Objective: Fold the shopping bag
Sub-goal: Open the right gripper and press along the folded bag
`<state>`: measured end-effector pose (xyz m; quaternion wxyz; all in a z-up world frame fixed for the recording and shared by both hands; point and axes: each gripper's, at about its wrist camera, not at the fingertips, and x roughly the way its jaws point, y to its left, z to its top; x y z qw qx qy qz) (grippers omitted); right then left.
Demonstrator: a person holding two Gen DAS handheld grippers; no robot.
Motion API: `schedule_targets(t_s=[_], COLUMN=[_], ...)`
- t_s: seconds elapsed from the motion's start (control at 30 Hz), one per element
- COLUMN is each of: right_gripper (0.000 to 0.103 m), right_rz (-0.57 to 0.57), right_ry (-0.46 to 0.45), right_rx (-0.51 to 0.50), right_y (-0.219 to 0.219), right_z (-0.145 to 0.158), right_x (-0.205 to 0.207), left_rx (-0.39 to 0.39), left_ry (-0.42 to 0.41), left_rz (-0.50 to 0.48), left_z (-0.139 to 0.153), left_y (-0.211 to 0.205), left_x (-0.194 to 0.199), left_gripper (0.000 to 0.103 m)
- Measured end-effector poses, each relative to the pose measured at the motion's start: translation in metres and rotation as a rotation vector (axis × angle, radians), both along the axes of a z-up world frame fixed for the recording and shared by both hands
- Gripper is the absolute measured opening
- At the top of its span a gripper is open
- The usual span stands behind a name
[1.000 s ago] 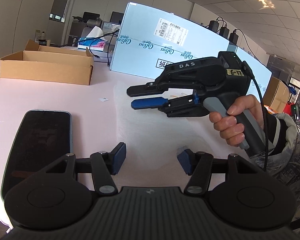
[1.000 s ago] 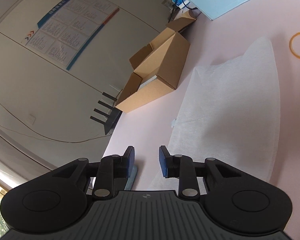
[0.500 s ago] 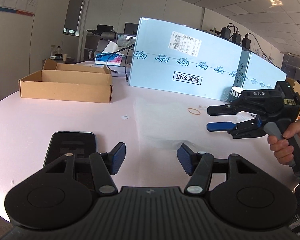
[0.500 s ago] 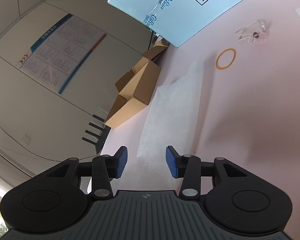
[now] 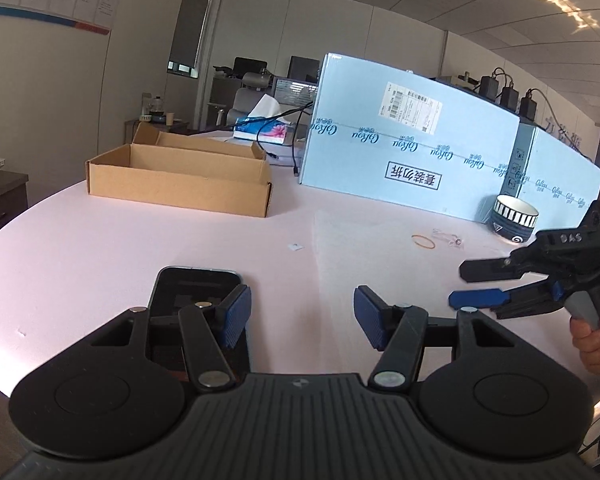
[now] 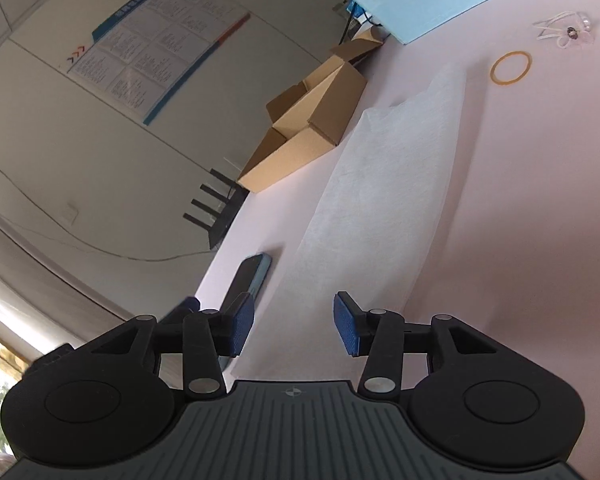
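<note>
The white non-woven shopping bag (image 6: 388,184) lies flat on the pink table as a long narrow strip; in the left wrist view the bag (image 5: 360,248) shows only faintly ahead. My left gripper (image 5: 302,320) hovers open over the table at the bag's near end, with nothing between its pads. My right gripper (image 6: 294,326) is held by a hand at the bag's near end. Its jaws are closing and nothing is between them. From the left wrist view the right gripper (image 5: 460,286) sits off to the right, fingers apart.
A black phone (image 5: 192,292) lies left of the bag. An open cardboard box (image 5: 180,176) stands at the back left and tall light-blue cartons (image 5: 412,152) along the back. A striped bowl (image 5: 514,216) and a rubber band (image 6: 512,67) lie right of the bag.
The right gripper has drawn away to the right, off the bag, and its jaws stand wider than a second ago. The left gripper has risen a little and tilted up.
</note>
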<state>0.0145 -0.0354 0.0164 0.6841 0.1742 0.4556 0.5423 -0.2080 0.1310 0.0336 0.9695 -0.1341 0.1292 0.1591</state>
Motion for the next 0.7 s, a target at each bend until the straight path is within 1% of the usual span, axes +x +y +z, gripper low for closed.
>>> schedule_targets(t_s=[0.03, 0.07, 0.13, 0.2, 0.23, 0.27, 0.3, 0.33, 0.37, 0.4, 0.43, 0.47, 0.5, 0.57, 0.63, 0.67, 0.7], right_gripper=[0.009, 0.005, 0.005, 0.005, 0.005, 0.005, 0.008, 0.009, 0.011, 0.014, 0.017, 0.027, 0.034, 0.034, 0.034, 0.032, 0.032], right_rz=[0.01, 0.002, -0.002, -0.009, -0.014, -0.029, -0.044, -0.07, -0.096, -0.131, -0.155, -0.187, -0.217, -0.253, -0.262, -0.268, -0.267], right_ry=[-0.019, -0.027, -0.026, -0.019, -0.016, -0.023, -0.031, -0.05, -0.066, -0.065, -0.055, -0.033, -0.008, 0.069, 0.183, 0.231, 0.257], right_rx=[-0.036, -0.06, -0.052, -0.047, -0.044, -0.045, -0.046, -0.045, -0.043, -0.031, -0.026, -0.024, -0.022, -0.018, -0.029, -0.039, -0.034], right_y=[0.006, 0.009, 0.008, 0.006, 0.004, 0.001, -0.003, -0.009, -0.015, -0.023, -0.029, -0.035, -0.041, -0.046, -0.046, -0.044, -0.043], right_z=[-0.002, -0.005, -0.007, -0.008, -0.009, -0.007, -0.006, -0.002, 0.002, 0.006, 0.007, 0.008, 0.009, 0.004, -0.007, -0.013, -0.016], right_x=[-0.004, -0.006, -0.006, -0.006, -0.007, -0.006, -0.006, -0.003, 0.0, 0.006, 0.012, 0.02, 0.029, 0.046, 0.062, 0.067, 0.072], left_rx=[-0.011, -0.016, -0.012, -0.008, -0.028, -0.054, -0.066, -0.076, -0.081, -0.079, -0.085, -0.089, -0.085, -0.068, -0.057, -0.057, -0.058], left_ry=[-0.028, -0.037, -0.017, 0.024, 0.048, 0.075, 0.104, 0.133, 0.16, 0.159, 0.159, 0.16, 0.163, 0.169, 0.171, 0.171, 0.171], left_rz=[-0.053, -0.089, -0.134, -0.129, -0.13, -0.135, -0.129, -0.121, -0.104, -0.087, -0.087, -0.086, -0.084, -0.082, -0.078, -0.077, -0.077], left_z=[0.001, 0.001, -0.003, -0.011, -0.016, -0.022, -0.027, -0.033, -0.037, -0.04, -0.04, -0.04, -0.04, -0.041, -0.041, -0.041, -0.042], left_y=[-0.005, -0.008, -0.017, -0.019, -0.018, -0.016, -0.014, -0.013, -0.011, -0.009, -0.006, -0.004, -0.002, -0.003, -0.004, -0.004, -0.004], left_x=[0.003, 0.006, 0.022, 0.037, 0.044, 0.05, 0.054, 0.058, 0.06, 0.059, 0.058, 0.057, 0.057, 0.058, 0.059, 0.059, 0.059], left_gripper=[0.053, 0.052, 0.051, 0.045, 0.043, 0.038, 0.031, 0.028, 0.02, 0.017, 0.016, 0.016, 0.016, 0.016, 0.016, 0.016, 0.017])
